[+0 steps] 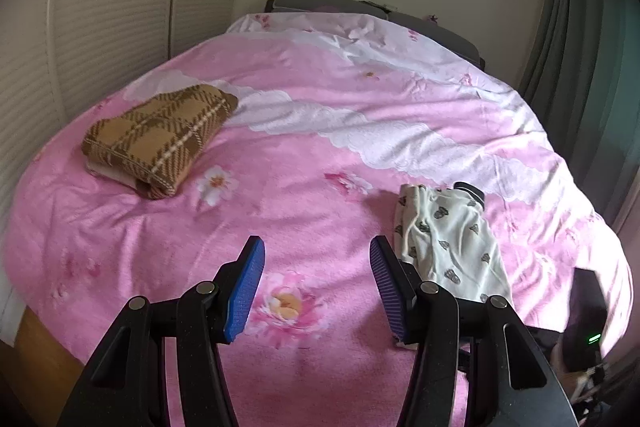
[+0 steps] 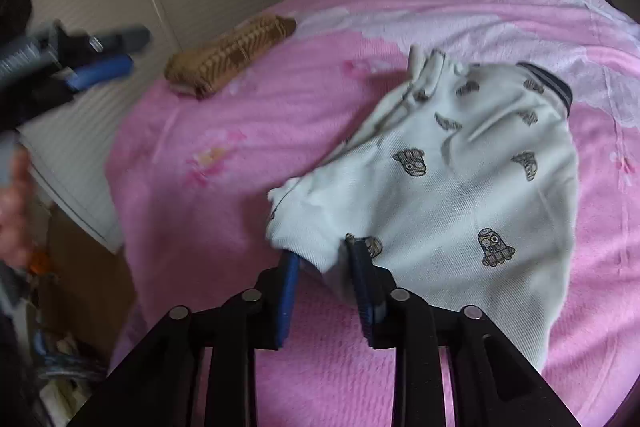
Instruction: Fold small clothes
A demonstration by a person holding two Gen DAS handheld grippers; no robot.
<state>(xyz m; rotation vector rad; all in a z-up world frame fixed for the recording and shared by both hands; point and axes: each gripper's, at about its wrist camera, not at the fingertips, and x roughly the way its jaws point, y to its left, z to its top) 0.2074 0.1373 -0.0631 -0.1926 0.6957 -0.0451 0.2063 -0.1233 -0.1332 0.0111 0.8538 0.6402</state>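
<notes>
A small white garment with dark cartoon prints (image 2: 460,187) lies on the pink floral bedspread (image 2: 240,131); it also shows in the left wrist view (image 1: 448,239) at the right. My right gripper (image 2: 322,257) has its blue pads around the garment's near left corner, with cloth between them. My left gripper (image 1: 316,259) is open and empty above the bedspread (image 1: 304,115), left of the garment; it appears blurred at the far left of the right wrist view (image 2: 108,59). A folded brown plaid garment (image 1: 160,137) lies at the bed's left, also in the right wrist view (image 2: 232,55).
White slatted wardrobe doors (image 1: 80,27) stand left of the bed. Grey pillows (image 1: 328,3) lie at the head. Green curtains (image 1: 580,39) hang at the right. Clutter (image 2: 60,347) sits on the floor left of the bed.
</notes>
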